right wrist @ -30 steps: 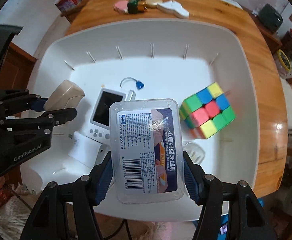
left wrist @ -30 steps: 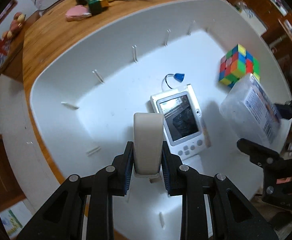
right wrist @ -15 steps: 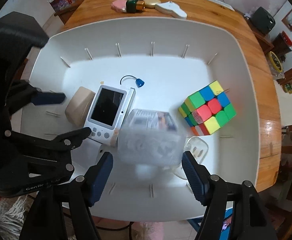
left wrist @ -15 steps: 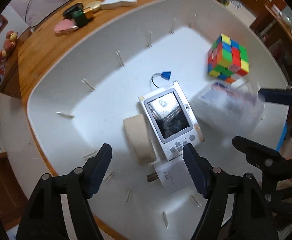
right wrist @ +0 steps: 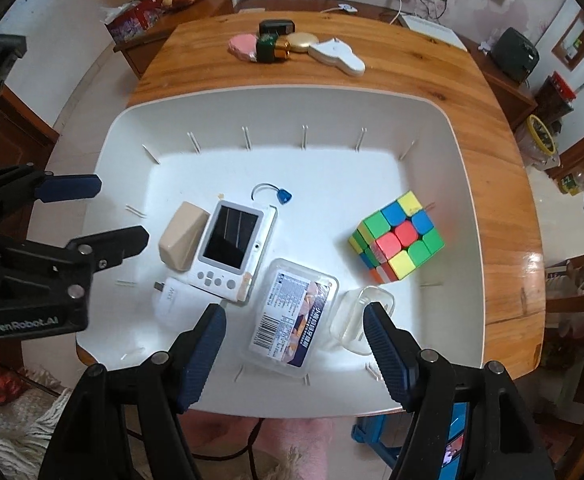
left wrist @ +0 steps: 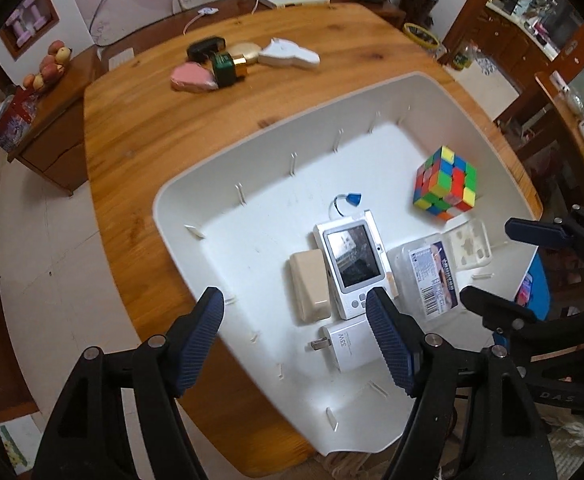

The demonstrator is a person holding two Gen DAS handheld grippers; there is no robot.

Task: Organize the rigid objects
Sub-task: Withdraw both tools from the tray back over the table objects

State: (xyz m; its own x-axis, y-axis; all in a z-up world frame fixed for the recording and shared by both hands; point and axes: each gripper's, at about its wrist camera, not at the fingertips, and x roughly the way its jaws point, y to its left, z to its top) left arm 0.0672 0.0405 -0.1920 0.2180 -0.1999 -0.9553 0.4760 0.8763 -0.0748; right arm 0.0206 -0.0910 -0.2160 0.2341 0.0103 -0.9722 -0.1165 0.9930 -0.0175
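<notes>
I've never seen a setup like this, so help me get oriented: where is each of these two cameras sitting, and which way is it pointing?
Left wrist: rides the left gripper, looking down along its open fingers at the white tray; the right gripper shows at the edge.
Right wrist: rides the right gripper, above the tray's near edge; the left gripper shows at left.
Shared: tray, Rubik's cube, handheld console.

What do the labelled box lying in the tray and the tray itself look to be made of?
The labelled box looks like thin clear plastic: the tray shows through its rim, and a printed barcode label covers its lid. The tray appears to be moulded white plastic with a matte finish, given its rounded corners and ribbed walls.
</notes>
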